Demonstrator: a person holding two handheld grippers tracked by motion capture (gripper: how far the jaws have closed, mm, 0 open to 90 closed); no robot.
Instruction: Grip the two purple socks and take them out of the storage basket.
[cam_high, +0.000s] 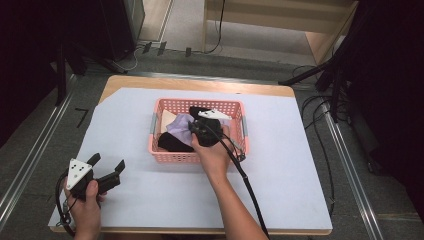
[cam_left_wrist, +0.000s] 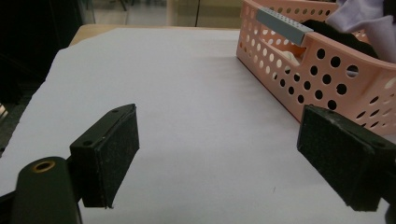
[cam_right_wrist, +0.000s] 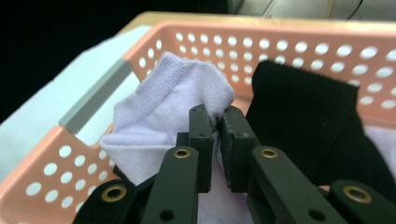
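Your right gripper (cam_right_wrist: 217, 122) is clamped on the lavender sock (cam_right_wrist: 173, 102) inside the pink basket (cam_high: 162, 156). Your left gripper (cam_high: 106, 167) rests with its jaws wide apart.

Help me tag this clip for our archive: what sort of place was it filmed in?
Probably a lab or workshop set up for recording. A wooden table covered in white paper stands on grey carpet, dark tripod legs stand at its far corners, and loose black cables trail across the floor.
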